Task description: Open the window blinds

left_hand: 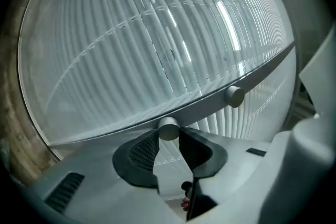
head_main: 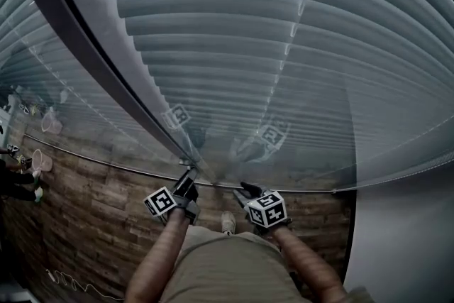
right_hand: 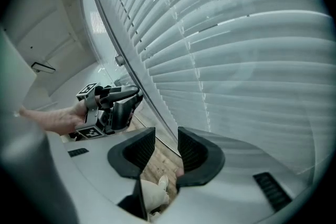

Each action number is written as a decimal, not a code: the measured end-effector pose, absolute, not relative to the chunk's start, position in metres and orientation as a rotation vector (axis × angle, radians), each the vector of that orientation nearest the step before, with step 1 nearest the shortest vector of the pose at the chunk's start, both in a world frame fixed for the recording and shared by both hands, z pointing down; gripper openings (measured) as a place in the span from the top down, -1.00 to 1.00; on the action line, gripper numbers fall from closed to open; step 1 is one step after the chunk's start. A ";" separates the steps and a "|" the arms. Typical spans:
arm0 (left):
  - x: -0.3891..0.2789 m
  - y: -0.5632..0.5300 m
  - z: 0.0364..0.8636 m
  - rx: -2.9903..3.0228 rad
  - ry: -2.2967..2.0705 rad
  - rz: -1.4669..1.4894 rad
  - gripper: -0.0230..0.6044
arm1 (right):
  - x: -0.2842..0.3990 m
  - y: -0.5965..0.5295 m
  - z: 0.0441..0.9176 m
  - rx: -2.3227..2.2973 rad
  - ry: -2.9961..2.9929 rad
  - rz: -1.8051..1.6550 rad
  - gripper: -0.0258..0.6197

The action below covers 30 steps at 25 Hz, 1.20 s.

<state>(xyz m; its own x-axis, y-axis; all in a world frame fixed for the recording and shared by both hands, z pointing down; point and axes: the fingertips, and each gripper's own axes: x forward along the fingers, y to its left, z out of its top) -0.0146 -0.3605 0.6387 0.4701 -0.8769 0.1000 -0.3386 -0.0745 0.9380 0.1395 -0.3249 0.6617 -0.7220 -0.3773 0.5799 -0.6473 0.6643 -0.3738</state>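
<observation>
**Tip grip may slip**

My left claw [left_hand: 169,136] clenches the knob [left_hand: 168,126] on the frame bar [left_hand: 205,105] by its tips only; twisting could pop it loose. The blinds [head_main: 234,46] flank that bar, slats shut. My right claw [right_hand: 166,136] gapes, empty.

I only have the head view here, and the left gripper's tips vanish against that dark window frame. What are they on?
Observer: The left gripper view shows the left gripper closed on a small round knob that sticks out of the dark frame bar.
Operator: Is that the only knob?
Observer: No, a second knob sits further along the same bar, untouched.
Operator: And the right gripper?
Observer: The right gripper has its jaws apart with nothing between them, only wood floor beyond the gap.
</observation>
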 end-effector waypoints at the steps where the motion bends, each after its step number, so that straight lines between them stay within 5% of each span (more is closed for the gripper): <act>1: -0.016 -0.360 0.640 1.643 -1.073 -0.618 0.51 | 0.140 -0.325 0.662 0.798 -2.422 0.792 0.48; 9: -0.017 -0.358 0.636 1.720 -1.138 -0.576 0.49 | 0.141 -0.318 0.662 0.802 -2.420 0.795 0.48; 12: -0.013 -0.351 0.634 1.922 -1.303 -0.290 0.32 | 0.141 -0.316 0.663 0.800 -2.416 0.799 0.48; 18: -0.015 -0.346 0.627 2.160 -1.628 0.276 0.32 | 0.141 -0.308 0.666 0.796 -2.410 0.813 0.48; 30: -0.021 -0.352 0.633 2.037 -1.566 0.121 0.50 | 0.152 -0.301 0.670 0.823 -2.392 0.825 0.48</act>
<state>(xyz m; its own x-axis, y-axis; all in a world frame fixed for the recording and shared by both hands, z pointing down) -0.0207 -0.3523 0.6326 0.3132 -0.8627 0.3969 -0.9134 -0.1593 0.3745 0.1516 -0.3010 0.6699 -0.7061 -0.3811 0.5968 -0.6680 0.6380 -0.3830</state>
